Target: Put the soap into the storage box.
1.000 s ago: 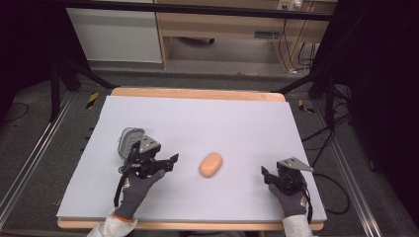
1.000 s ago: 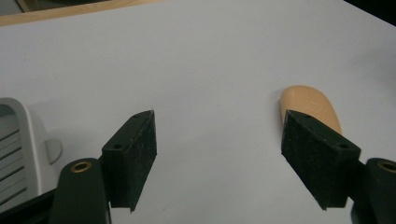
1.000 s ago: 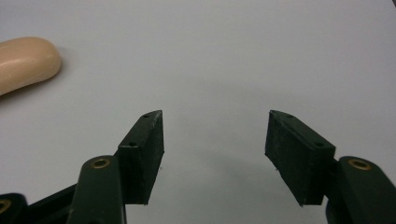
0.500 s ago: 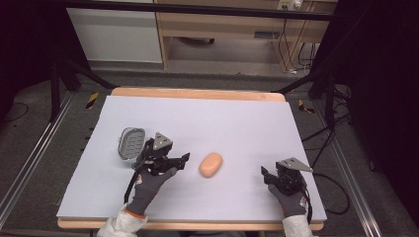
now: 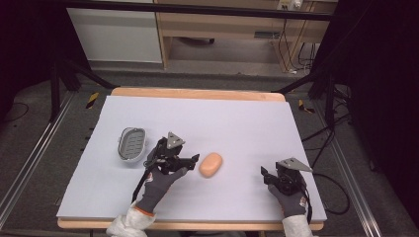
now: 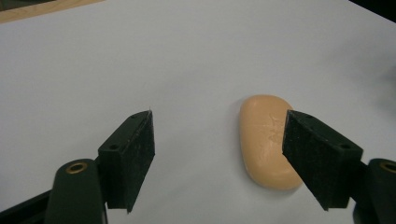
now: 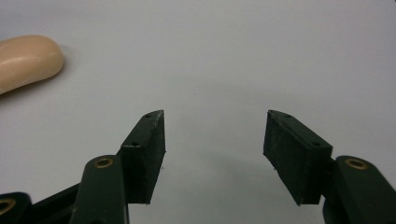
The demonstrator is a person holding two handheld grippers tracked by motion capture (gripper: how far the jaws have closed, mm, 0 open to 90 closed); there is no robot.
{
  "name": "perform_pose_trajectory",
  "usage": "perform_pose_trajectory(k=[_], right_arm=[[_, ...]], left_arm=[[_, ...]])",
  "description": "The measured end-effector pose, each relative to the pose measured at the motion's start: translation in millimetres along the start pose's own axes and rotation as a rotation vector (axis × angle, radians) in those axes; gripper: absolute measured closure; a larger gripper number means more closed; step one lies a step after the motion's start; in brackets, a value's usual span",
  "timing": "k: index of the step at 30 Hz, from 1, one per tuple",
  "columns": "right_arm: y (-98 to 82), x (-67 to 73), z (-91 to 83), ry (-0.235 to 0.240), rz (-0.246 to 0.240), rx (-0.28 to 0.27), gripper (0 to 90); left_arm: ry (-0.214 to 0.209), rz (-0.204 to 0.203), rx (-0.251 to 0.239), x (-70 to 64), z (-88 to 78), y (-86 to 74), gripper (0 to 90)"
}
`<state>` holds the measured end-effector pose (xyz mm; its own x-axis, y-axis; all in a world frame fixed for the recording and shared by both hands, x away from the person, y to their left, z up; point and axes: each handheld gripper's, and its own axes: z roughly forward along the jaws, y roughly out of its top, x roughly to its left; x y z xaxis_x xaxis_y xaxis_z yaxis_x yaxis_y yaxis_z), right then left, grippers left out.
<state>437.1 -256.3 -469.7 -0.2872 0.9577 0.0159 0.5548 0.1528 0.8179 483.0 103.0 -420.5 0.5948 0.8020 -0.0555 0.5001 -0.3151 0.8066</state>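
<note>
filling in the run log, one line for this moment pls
left gripper: open, nearing soap | right gripper: open, idle on table | soap dish: empty

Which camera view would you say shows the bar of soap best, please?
The left gripper view: the soap lies close, its embossed top visible, though the right jaw covers its edge. The high view shows it small but whole; the right gripper view catches one end.

- The high view looks forward and down from above the person's side, far enough back to take in the whole white-covered, wood-edged table (image 5: 237, 118).
- The left gripper view sits low and close over the table, facing along its black jaws at the peach oval soap bar (image 6: 268, 140).
- The right gripper view, equally low, catches that same bar (image 7: 25, 60) at its left edge; all three views share it (image 5: 211, 164).
</note>
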Motion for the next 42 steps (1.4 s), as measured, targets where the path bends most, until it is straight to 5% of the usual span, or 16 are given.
perform_pose_trajectory(k=[21, 42], right_arm=[[0.0, 0.0, 0.8, 0.008, -0.006, 0.004, 38.8], [-1.1, 0.0, 1.6, 0.014, -0.002, 0.010, 38.9]], left_arm=[[-0.035, 0.062, 0.093, -28.4, 43.9, 4.8, 24.1], [-0.066, 0.107, 0.185, -40.2, 71.6, -0.7, 23.5]])
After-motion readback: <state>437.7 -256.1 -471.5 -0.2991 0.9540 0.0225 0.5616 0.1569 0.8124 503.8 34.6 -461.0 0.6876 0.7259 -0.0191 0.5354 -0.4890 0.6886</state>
